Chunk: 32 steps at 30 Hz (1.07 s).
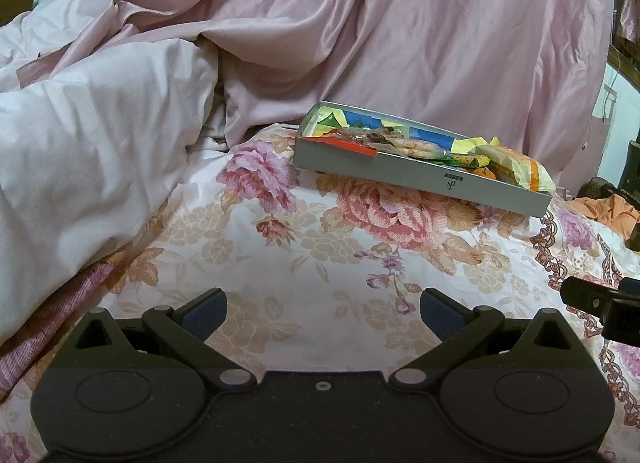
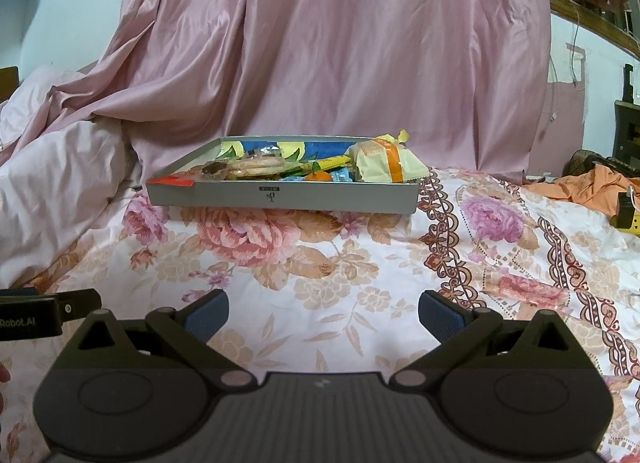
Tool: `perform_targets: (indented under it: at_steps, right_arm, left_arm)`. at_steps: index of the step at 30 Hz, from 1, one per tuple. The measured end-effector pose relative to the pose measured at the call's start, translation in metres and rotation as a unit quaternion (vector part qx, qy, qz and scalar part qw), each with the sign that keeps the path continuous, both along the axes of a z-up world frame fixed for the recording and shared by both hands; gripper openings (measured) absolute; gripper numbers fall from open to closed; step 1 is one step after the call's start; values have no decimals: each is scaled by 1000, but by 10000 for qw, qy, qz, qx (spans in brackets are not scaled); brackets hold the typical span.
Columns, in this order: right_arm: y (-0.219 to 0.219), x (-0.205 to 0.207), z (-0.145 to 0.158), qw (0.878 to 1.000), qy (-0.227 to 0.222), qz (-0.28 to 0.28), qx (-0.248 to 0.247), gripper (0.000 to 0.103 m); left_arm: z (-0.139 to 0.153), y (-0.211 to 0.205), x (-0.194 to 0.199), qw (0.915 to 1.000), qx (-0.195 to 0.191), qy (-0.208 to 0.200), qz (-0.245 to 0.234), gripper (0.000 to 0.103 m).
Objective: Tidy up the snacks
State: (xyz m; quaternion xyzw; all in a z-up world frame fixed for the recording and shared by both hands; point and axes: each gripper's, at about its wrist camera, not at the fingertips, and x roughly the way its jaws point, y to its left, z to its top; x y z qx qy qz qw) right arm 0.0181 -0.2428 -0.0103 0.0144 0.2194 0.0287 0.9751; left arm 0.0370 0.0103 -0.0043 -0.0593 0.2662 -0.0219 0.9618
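A shallow grey box (image 2: 280, 195) lies on the floral bedspread and holds several wrapped snacks. Among them are a cream packet with an orange band (image 2: 386, 165), round biscuits in clear wrap (image 2: 256, 163) and a small orange fruit (image 2: 318, 176). The box also shows in the left wrist view (image 1: 420, 177), where the cream packet (image 1: 516, 167) hangs over its right end. My left gripper (image 1: 323, 313) is open and empty, well short of the box. My right gripper (image 2: 323, 313) is open and empty, facing the box's front wall from a distance.
A pink satin sheet (image 2: 320, 43) hangs behind the box. A pale pink duvet (image 1: 88, 143) is heaped at the left. Orange cloth (image 2: 580, 187) and a yellow and black object (image 2: 628, 211) lie at the right. The left gripper's body (image 2: 40, 313) shows at the right view's left edge.
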Motion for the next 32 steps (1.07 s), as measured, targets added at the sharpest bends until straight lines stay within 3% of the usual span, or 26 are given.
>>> perform_targets:
  at_steps: [32]
  right_arm:
    - [2, -1, -2, 10000, 62, 65, -14, 103]
  left_arm:
    - [8, -6, 0, 9997, 246, 46, 29, 102]
